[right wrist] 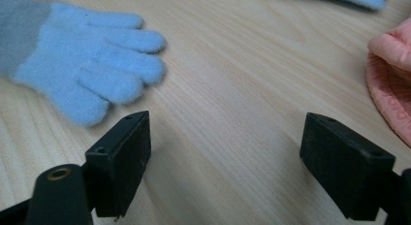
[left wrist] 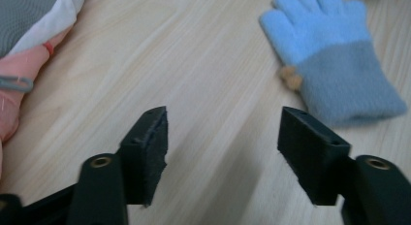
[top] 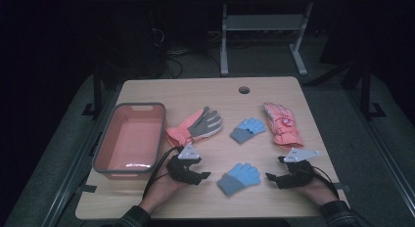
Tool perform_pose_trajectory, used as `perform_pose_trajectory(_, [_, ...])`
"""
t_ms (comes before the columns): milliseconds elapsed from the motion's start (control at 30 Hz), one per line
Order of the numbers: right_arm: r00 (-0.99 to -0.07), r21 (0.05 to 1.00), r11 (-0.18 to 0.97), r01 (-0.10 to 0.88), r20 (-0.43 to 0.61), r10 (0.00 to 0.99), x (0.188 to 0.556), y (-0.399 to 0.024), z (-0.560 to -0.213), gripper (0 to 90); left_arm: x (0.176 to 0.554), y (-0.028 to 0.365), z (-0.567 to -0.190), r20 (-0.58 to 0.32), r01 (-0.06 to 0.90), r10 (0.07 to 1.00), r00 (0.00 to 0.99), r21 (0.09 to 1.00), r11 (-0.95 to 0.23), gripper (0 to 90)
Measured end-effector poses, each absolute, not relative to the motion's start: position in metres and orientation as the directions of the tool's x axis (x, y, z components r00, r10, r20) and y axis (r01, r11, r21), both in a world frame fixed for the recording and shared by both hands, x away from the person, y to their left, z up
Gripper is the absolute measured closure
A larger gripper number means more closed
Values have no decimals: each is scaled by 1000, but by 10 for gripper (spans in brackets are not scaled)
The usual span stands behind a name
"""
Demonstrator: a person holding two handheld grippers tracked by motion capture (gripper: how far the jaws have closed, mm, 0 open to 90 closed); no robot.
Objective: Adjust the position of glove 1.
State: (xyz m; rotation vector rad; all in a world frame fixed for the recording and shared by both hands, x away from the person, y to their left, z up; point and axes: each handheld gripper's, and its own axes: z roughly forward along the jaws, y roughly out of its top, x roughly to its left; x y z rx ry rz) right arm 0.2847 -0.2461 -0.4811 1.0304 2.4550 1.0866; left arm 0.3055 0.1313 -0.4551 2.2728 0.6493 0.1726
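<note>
Glove [top: 239, 177] lies between both grippers — fingers [left wrist: 148, 152] apart, touching nothing.

Light wooden table [top: 274, 197] with four gloves and a bin

A salmon-pink plastic bin with a grey rim [top: 128, 137] sits at the left. Beside it lies a pink glove with a grey palm [top: 195, 125], then a small blue knit glove with a grey cuff [top: 247, 129], a pink padded glove [top: 282, 124], and nearer the front edge a second blue knit glove [top: 239, 177].

Left hand-held gripper [top: 208, 175], right hand-held gripper [top: 268, 176] — black bodies, grey three-cornered plates, black cables; dark striped sleeves.
</note>
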Motion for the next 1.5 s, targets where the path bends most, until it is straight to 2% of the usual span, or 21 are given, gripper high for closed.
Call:
perform_pose_trajectory(100, [-712, 728, 467, 503, 43, 700, 285, -246, -481, 168, 311, 125, -451, -73, 404, 504, 861, 700, -589, 492])
perform_pose_trajectory(133, [-714, 728, 468, 501, 41, 699, 285, -246, -481, 166, 313, 122, -450, -76, 409, 506, 859, 698, -588, 560])
perform_pose_trajectory(167, [-714, 728, 468, 501, 41, 699, 285, -246, -481, 166, 315, 120, -449, -79, 412, 508, 858, 697, -587, 560])
perform_pose_trajectory(200, [-714, 728, 469, 501, 41, 699, 285, -246, -481, 165, 318, 118, -448, -79, 415, 511, 856, 694, -588, 609])
perform_pose_trajectory(233, [-714, 728, 469, 501, 41, 699, 285, -246, -481, 165, 323, 114, -446, -92, 426, 511, 855, 688, -588, 717])
perform_pose_trajectory(267, [-714, 728, 469, 501, 41, 699, 285, -246, -481, 165, 323, 114, -446, -92, 426, 511, 855, 688, -588, 776])
perform_pose_trajectory(300, [-714, 728, 469, 501, 41, 699, 285, -246, -481, 165, 326, 111, -444, -93, 423, 507, 857, 688, -589, 776])
perform_pose_trajectory(400, [-714, 727, 469, 501, 41, 699, 285, -246, -481, 161, 336, 98, -439, -80, 402, 487, 870, 687, -605, 893])
perform_pose_trajectory(1167, [-717, 724, 476, 499, 37, 696, 286, -245, -482, 143, 412, 14, -434, -51, 358, 455, 889, 699, -619, 895])
perform_pose_trajectory(1333, [-720, 723, 478, 498, 38, 693, 287, -245, -481, 143, 427, -2, -440, -69, 381, 476, 877, 702, -601, 895])
perform_pose_trajectory(1500, [-721, 723, 479, 497, 37, 692, 287, -245, -482, 143, 438, -11, -453, -56, 400, 489, 871, 659, -637, 896])
